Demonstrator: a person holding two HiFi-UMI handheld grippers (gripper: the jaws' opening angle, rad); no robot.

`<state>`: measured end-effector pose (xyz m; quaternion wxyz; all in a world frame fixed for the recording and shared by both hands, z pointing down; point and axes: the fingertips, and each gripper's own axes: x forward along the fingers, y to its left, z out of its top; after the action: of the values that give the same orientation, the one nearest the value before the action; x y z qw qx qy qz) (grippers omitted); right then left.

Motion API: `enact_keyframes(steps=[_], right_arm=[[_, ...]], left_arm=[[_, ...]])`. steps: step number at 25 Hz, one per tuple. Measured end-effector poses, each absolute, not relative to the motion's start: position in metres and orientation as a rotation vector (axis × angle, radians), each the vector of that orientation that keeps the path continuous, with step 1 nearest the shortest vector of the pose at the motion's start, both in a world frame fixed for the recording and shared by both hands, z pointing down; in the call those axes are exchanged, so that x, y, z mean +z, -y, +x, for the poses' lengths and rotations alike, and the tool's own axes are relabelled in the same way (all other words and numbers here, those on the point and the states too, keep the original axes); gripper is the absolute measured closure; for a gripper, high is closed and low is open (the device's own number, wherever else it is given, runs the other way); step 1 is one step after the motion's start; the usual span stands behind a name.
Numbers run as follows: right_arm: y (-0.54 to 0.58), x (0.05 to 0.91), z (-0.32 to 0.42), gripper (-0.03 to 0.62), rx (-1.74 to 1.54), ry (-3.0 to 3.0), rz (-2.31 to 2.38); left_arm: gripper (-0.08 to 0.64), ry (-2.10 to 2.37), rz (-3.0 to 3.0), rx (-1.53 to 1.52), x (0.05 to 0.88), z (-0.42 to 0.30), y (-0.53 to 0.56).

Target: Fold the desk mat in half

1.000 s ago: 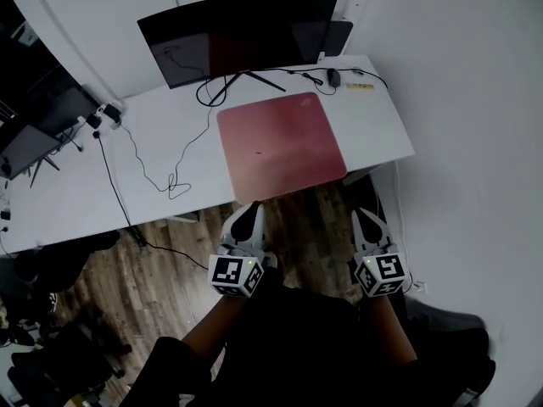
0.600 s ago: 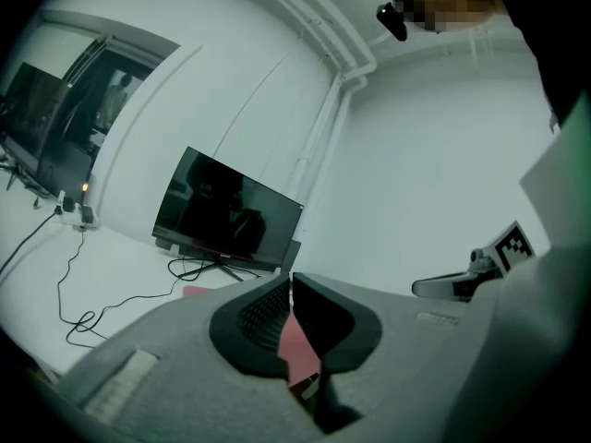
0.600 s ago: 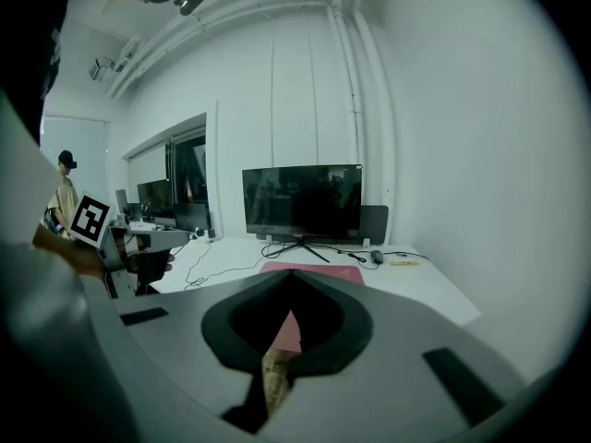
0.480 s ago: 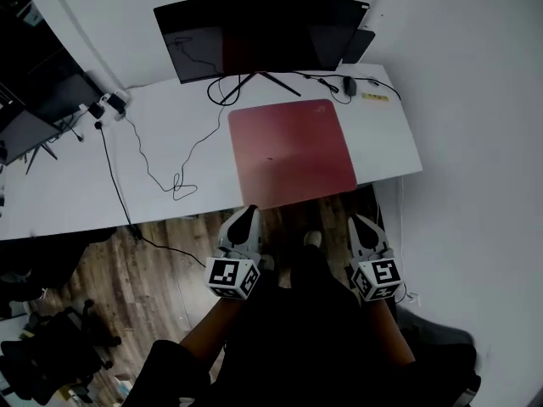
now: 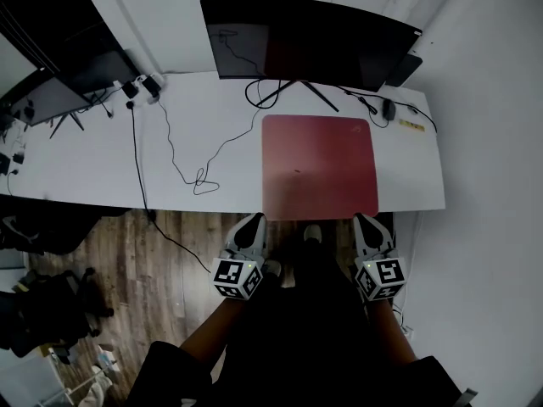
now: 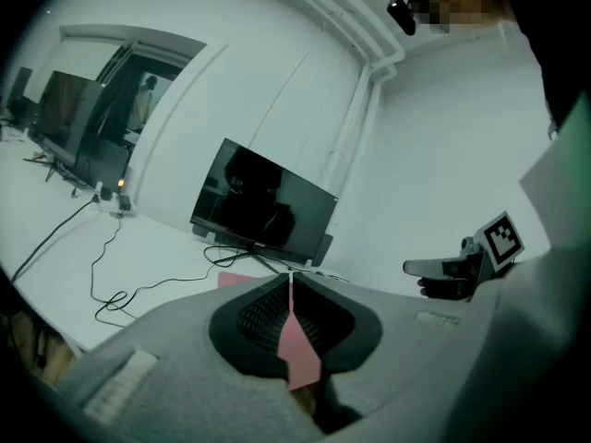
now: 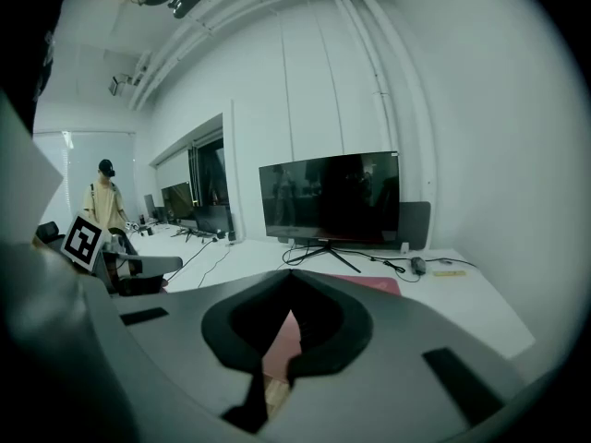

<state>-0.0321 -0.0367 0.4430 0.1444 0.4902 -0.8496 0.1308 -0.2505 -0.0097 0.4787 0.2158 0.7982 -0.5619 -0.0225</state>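
Jaws together and empty, the left gripper (image 5: 254, 221) and right gripper (image 5: 366, 220) have neared the mat (image 5: 318, 164), its edge now just ahead of them; folding not begun.

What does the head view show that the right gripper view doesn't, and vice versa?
Head view only: the wooden floor, the whole outline of the red desk mat, and the marker cube on the right gripper. Right gripper view only: a person standing far off at left, and pipes along the ceiling. Both: the monitor, the desk mat, the white desk and the left gripper.
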Motion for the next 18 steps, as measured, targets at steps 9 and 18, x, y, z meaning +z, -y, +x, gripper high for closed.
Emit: enact_keyframes(steps=[9, 18], right_arm=[[0.123, 0.461, -0.049, 0.592, 0.378, 2.579, 1.118], [0.157, 0.493, -0.059, 0.592, 0.394, 2.619, 0.837]], left_arm=[[0.534, 1.724, 1.937, 0.023, 0.543, -0.257, 0.036], [0.534, 1.844, 1.706, 0.044, 0.589, -0.248, 0.046]])
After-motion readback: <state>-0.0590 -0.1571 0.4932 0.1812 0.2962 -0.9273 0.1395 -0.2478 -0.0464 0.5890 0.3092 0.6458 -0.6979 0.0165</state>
